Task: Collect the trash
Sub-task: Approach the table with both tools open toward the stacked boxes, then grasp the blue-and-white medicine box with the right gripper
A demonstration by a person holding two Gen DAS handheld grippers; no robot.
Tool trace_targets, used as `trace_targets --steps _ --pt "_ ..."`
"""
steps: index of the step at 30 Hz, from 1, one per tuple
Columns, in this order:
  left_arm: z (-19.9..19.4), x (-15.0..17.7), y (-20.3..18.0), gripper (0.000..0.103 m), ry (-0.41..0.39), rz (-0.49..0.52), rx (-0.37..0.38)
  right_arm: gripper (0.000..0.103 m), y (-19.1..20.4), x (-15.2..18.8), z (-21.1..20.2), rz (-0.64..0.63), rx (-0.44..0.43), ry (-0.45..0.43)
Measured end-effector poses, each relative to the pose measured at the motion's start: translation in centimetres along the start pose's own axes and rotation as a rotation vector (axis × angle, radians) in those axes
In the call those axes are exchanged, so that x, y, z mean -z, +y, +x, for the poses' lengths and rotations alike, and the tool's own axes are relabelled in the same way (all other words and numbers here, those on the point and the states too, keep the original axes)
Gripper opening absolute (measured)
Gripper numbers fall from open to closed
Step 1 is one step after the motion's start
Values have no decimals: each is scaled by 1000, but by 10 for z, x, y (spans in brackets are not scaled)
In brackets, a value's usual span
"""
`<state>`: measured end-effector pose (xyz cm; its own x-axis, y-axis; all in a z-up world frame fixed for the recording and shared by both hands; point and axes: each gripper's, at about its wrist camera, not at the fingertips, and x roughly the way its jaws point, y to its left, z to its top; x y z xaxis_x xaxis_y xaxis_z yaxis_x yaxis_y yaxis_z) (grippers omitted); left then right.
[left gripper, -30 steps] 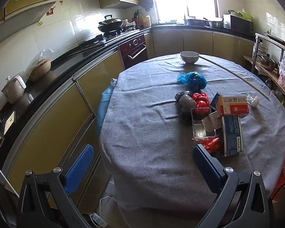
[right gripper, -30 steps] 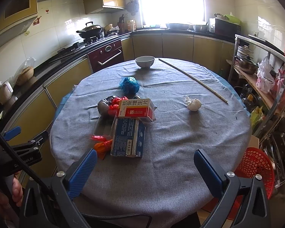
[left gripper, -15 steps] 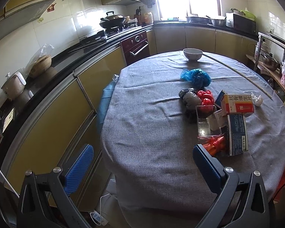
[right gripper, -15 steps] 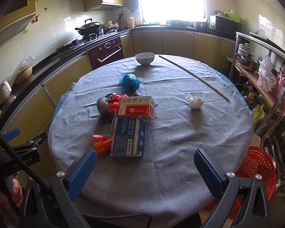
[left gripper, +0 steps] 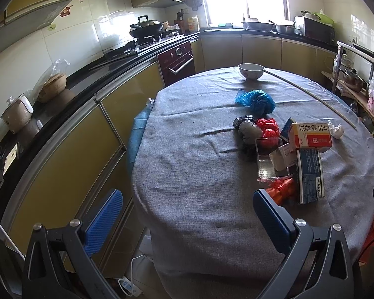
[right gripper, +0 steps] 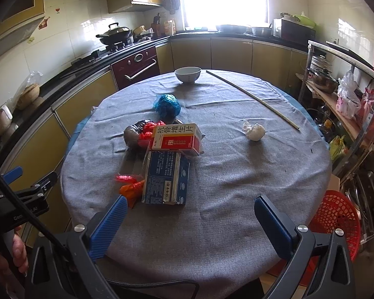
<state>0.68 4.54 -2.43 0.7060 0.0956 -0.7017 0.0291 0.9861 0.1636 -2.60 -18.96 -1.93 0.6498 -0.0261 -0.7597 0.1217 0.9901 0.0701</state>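
Both grippers are hanging wide open w/ nothing in them, left gripper (left gripper: 187,214) off the table's (right gripper: 212,236) near-left edge, right gripper (right gripper: 189,219) over the near edge. Trash is sitting mid-table: orange wrapper (right gripper: 132,189) nearest, touching the blue box (right gripper: 165,177), red box (right gripper: 177,138) leaning on top, grey bag (right gripper: 133,132) behind. Tissue (right gripper: 254,130) is lying apart on the right. Blue bag (right gripper: 168,106), then bowl (right gripper: 187,74) at the far side. Red basket (right gripper: 336,216) is sitting on the floor, right of the table.

white bowl (right gripper: 187,74), long stick (right gripper: 251,99), wok (right gripper: 114,35)
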Motion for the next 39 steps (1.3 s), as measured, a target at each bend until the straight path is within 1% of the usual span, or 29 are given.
trace_targets --steps 12,21,28,30,32,34,37,39 --pt "8 1 -1 103 21 2 0 103 1 -1 11 -3 1 23" --pt "26 4 2 103 55 3 0 103 5 -5 34 -17 -4 59" --pt "50 9 9 103 103 0 0 102 3 -11 71 33 -75 146" --pt "56 10 11 103 116 -2 5 100 8 -14 83 37 -97 160" --pt "63 12 13 103 129 -3 11 93 14 -18 96 37 -112 174" --pt "70 12 14 103 143 -3 15 89 20 -21 110 48 -126 201" --pt "78 13 16 103 153 -6 33 89 29 -23 128 45 -120 225" --pt "81 13 15 103 156 0 52 79 35 -24 138 37 -94 238"
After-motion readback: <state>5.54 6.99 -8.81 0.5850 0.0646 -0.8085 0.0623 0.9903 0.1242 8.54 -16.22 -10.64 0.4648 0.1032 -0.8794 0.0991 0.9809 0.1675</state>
